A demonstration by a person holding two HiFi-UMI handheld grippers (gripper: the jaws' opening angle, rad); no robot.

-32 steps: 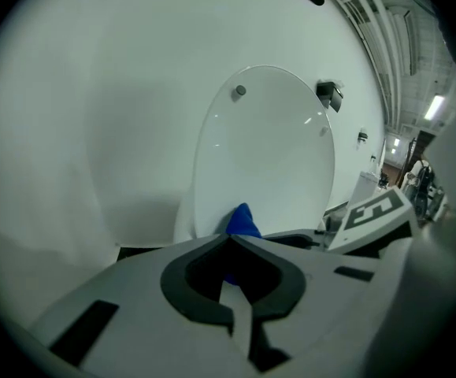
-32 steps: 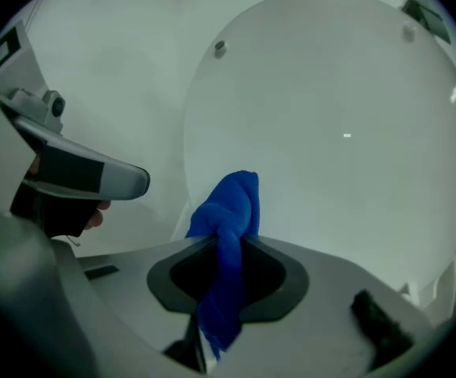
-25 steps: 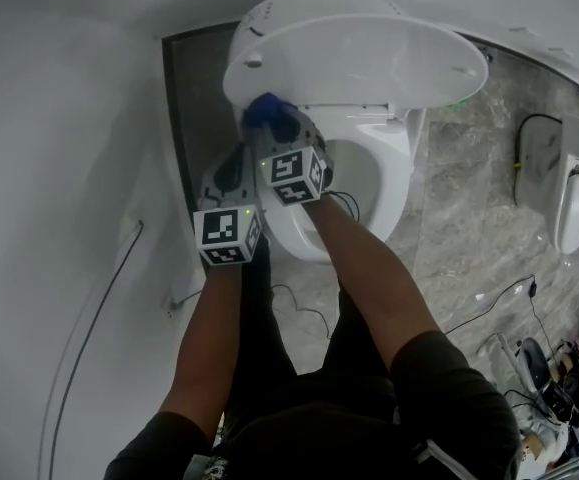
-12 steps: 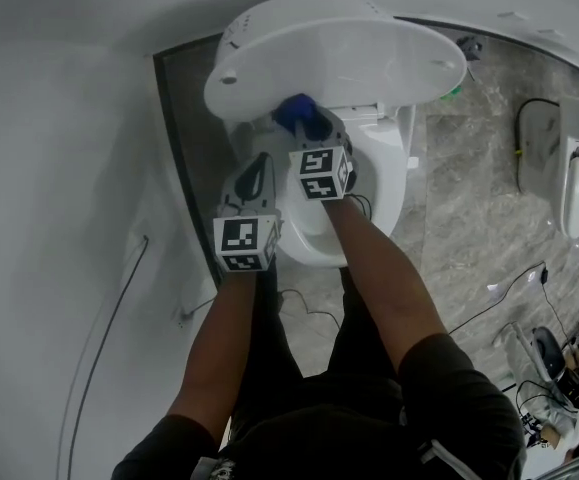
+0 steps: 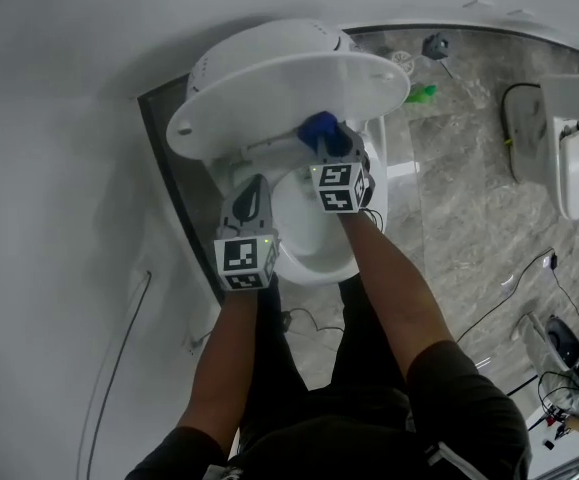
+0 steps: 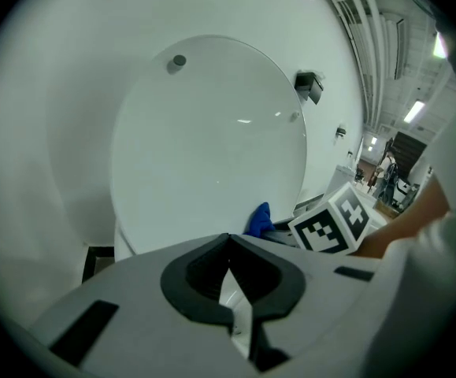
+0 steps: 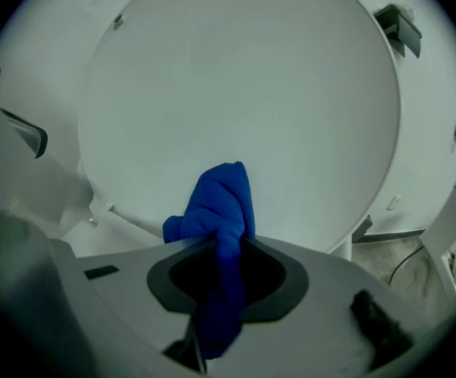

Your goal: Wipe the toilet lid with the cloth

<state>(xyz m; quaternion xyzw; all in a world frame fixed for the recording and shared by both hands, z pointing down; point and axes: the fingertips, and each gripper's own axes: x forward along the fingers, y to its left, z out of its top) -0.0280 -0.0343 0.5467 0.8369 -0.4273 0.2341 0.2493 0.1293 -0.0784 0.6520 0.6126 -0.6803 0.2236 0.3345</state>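
Right tool point(image 7: 221, 250) grips the blue cloth point(image 7: 216, 203) near the raised toilet lid point(image 7: 243, 93); left tool point(image 6: 229, 246) is clenched empty.

Bathroom mock-up in test hall: toilet point(image 5: 289, 108), second toilet point(image 5: 574, 163) at right, loose cables point(image 5: 514, 303) across marble-look floor point(image 5: 459, 208).

even bright indoor light; soft shadows; fisheye bending, dark vignette corners in both gripper views; near foreground blurred.
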